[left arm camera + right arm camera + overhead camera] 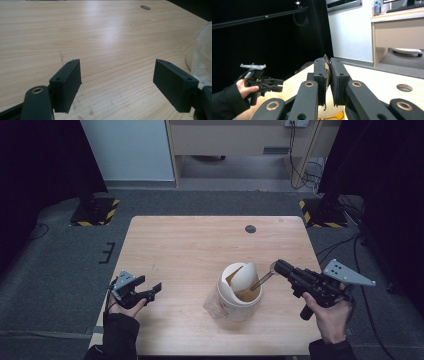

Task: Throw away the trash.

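Near the tabletop's (190,245) front edge, our left hand-held gripper (150,291) sits by the left corner, jaws spread with nothing between them. Our right hand-held gripper (276,266) is pinching a thin brown strip (261,281) over the white bin (239,292), right of centre.

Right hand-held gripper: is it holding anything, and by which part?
Yes. The right hand-held gripper is shut on a thin brown scrap, gripping its upper end; the lower end hangs into the white bin. The left hand-held gripper is open and holds nothing.
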